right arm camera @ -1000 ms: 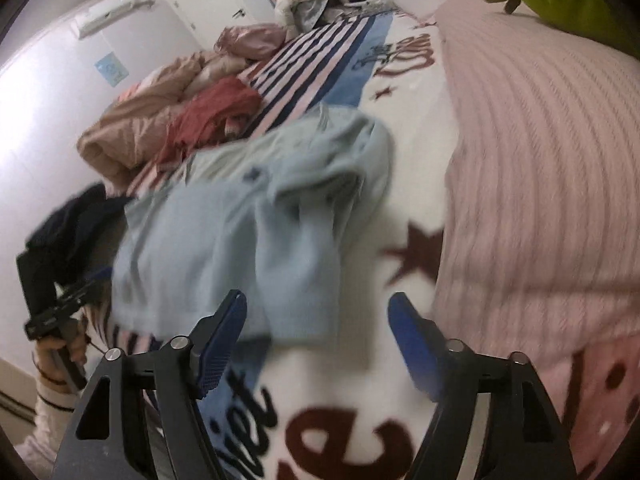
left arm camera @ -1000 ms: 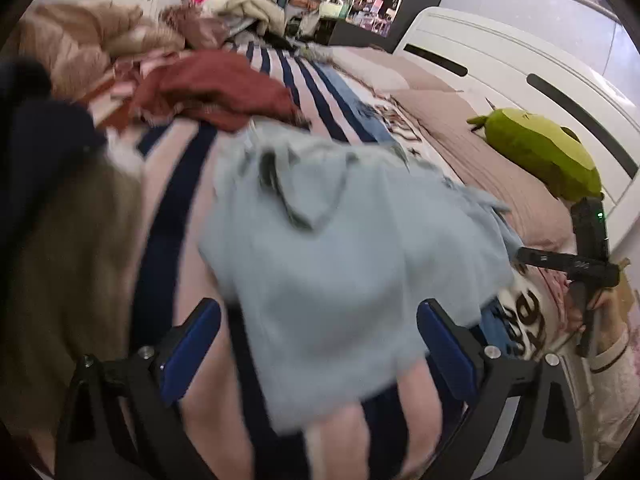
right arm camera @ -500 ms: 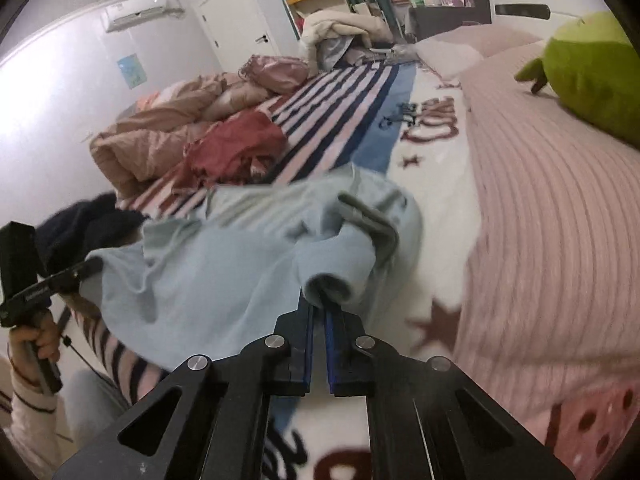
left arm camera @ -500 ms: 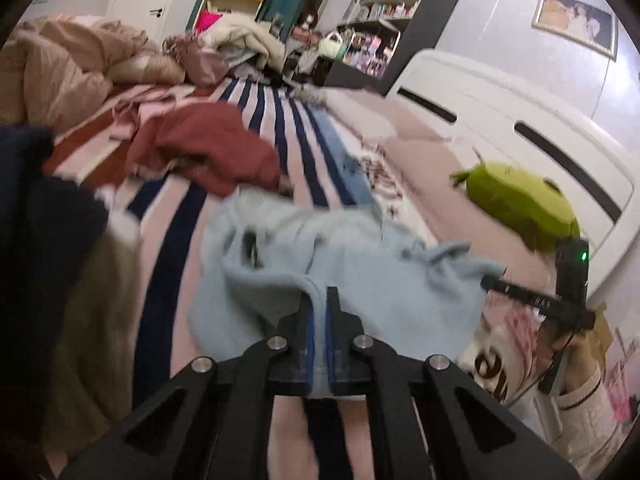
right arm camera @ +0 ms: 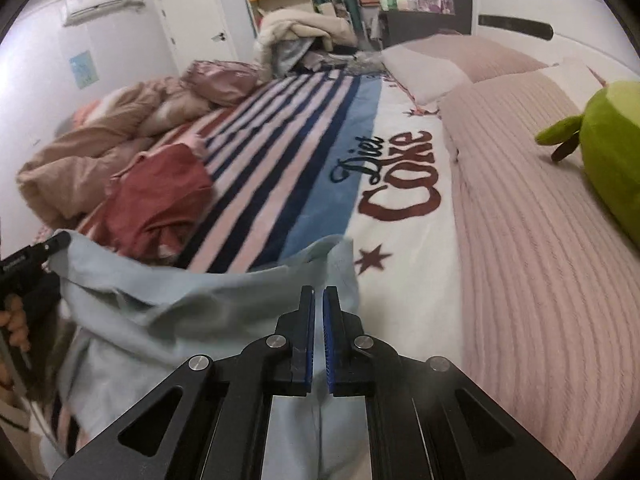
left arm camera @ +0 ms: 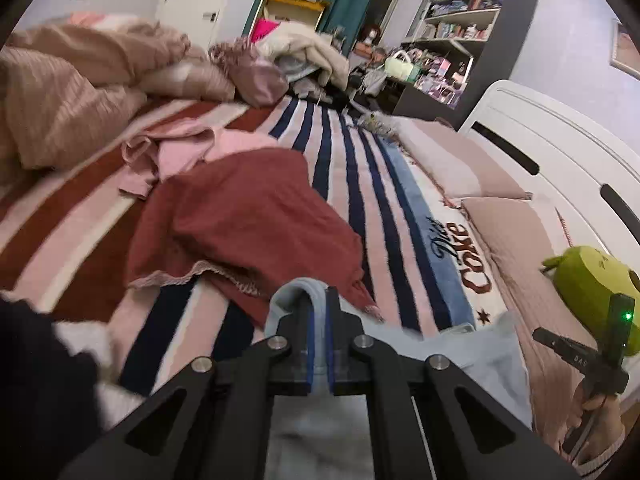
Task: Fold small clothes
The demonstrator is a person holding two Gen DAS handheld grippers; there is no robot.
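1. Underneath everything, a bed is covered by a striped blanket [left arm camera: 352, 184] with navy, pink and white bands, a blue band and a white panel lettered "Diet Coke" [right arm camera: 400, 184].
2. A ribbed pink pillow [right arm camera: 540, 240] lies along the headboard side of the blanket; a second pillow sits beyond it.
3. A tan quilt [left arm camera: 60, 92] is heaped on the opposite side of the bed.
4. A light blue garment [right arm camera: 168, 320] hangs stretched between the two grippers, raised off the blanket at its upper edge, at the near edge of the bed.
5. A dark red garment [left arm camera: 248, 224] lies crumpled on the stripes, just beyond the blue one; a pink garment [left arm camera: 176, 152] touches its far side.
6. A green plush toy [right arm camera: 612, 152] rests on the ribbed pillow.
7. The left gripper [left arm camera: 319, 320] has its jaws clamped on a folded edge of the light blue garment, which loops over the fingertips.
8. The right gripper [right arm camera: 319, 320] has its jaws pressed together on the same garment's other end; cloth shows between the blue pads.
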